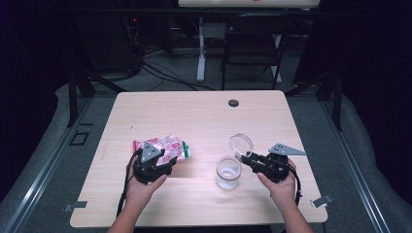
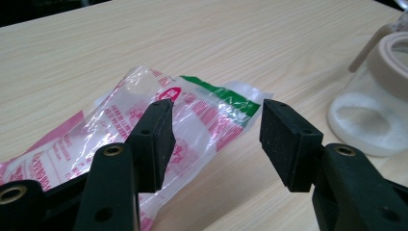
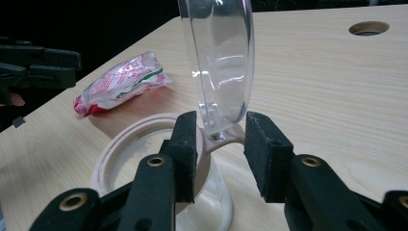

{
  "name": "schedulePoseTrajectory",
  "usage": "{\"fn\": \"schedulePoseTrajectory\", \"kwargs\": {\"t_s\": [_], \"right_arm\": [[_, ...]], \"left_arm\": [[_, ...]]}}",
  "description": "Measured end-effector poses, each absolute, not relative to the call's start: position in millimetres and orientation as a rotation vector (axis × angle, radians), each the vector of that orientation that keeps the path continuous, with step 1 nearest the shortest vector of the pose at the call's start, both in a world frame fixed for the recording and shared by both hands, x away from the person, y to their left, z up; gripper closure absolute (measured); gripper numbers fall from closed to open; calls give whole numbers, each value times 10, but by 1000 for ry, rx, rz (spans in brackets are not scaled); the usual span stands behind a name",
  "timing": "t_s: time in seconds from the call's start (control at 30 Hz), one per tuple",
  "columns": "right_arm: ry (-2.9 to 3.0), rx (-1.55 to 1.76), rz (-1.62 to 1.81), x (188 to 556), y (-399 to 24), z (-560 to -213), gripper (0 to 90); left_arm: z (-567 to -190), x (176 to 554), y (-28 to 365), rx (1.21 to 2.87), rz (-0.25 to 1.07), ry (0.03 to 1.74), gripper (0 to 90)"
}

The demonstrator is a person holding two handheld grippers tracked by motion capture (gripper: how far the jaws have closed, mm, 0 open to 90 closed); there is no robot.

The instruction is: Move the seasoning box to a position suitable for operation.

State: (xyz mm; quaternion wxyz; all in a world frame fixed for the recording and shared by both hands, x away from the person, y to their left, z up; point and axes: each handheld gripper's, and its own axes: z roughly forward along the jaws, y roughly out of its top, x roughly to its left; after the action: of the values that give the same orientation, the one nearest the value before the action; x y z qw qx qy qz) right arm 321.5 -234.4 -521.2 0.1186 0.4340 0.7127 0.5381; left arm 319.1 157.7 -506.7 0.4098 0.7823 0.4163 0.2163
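Note:
A pink, white and green plastic packet (image 1: 167, 148) (image 2: 202, 115) (image 3: 120, 82) lies flat on the wooden table (image 1: 194, 116), left of centre. My left gripper (image 1: 163, 160) (image 2: 214, 139) hovers over its near end with the jaws apart, and the pads are not pressing it. A clear glass jar (image 1: 228, 172) (image 3: 134, 149) (image 2: 370, 115) stands right of centre, its hinged clear lid (image 1: 241, 143) (image 3: 221, 57) swung up. My right gripper (image 1: 245, 160) (image 3: 221, 154) sits at the jar's rim, jaws open on either side of the lid's hinge.
A round cable hole (image 1: 233, 103) (image 3: 368, 28) sits near the table's far edge. A dark folding chair (image 1: 255, 43) and cables stand on the floor beyond. The left gripper (image 3: 33, 67) shows at the left edge of the right gripper view.

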Motion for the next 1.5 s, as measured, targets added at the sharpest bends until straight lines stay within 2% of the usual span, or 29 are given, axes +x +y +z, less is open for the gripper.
{"fn": "schedulePoseTrajectory", "kwargs": {"t_s": [0.43,0.7,1.07,1.5], "right_arm": [[2094,1261,1568,3191,-2332,-5229,635],[2099,1254,1556,3165,-2335,-5225,629],[2082,1246,1540,3077,-2369,-5213,614],[2045,1253,1532,2954,-2479,-5203,603]], "left_arm": [[-5216,3244,1489,2076,597,1016,429],[-5298,3281,1448,2099,582,1032,437],[-5359,3344,1361,2126,610,1024,392],[-5378,3374,1166,2134,639,936,383]]}}
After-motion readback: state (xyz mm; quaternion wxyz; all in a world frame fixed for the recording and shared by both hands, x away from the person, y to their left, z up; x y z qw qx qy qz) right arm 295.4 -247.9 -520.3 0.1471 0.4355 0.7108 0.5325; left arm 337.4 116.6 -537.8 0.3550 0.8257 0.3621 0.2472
